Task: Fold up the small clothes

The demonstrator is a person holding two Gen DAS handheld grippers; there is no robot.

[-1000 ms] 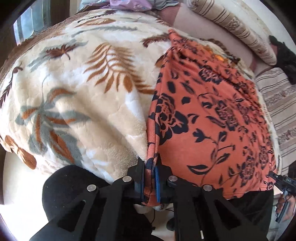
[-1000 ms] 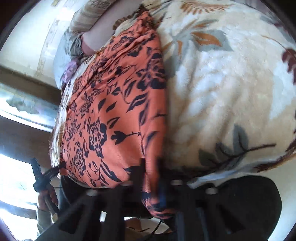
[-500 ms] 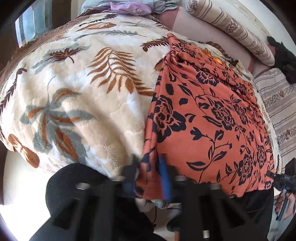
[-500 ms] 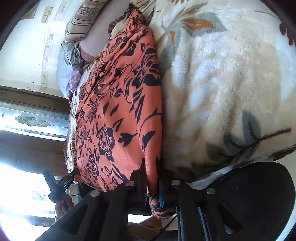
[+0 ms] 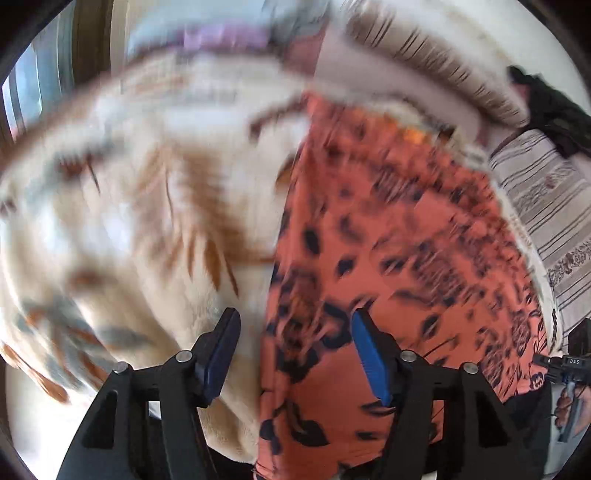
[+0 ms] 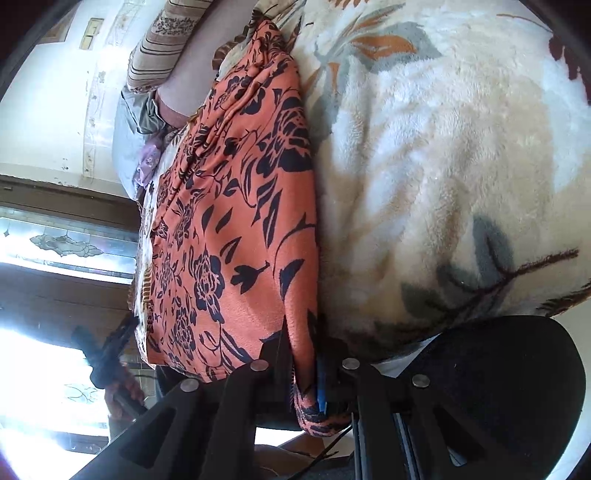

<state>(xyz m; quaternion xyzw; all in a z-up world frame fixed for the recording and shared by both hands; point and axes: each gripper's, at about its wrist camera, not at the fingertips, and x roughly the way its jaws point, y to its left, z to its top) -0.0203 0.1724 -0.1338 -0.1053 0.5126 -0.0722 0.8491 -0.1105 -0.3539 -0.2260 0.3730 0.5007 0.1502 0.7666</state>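
An orange garment with a dark floral print [image 5: 399, 258] lies spread on a cream blanket with leaf patterns [image 5: 129, 221]. My left gripper [image 5: 295, 343] is open, its jaws wide apart over the garment's near left edge, holding nothing. The left wrist view is motion-blurred. In the right wrist view the same garment [image 6: 236, 229] lies on the blanket [image 6: 443, 166]. My right gripper [image 6: 306, 365] is shut on the garment's near corner, and a fold of cloth hangs down between the fingers.
Striped pillows [image 5: 424, 66] and a pile of other clothes [image 5: 221, 33] lie at the far end of the bed. A striped sheet [image 5: 546, 206] lies to the right. The other gripper and hand show at the frame edges [image 6: 107, 354]. A window [image 6: 66, 243] is at left.
My left gripper opened and let go of the garment's edge, then moved; its view is now blurred. My right gripper stays shut on its corner.
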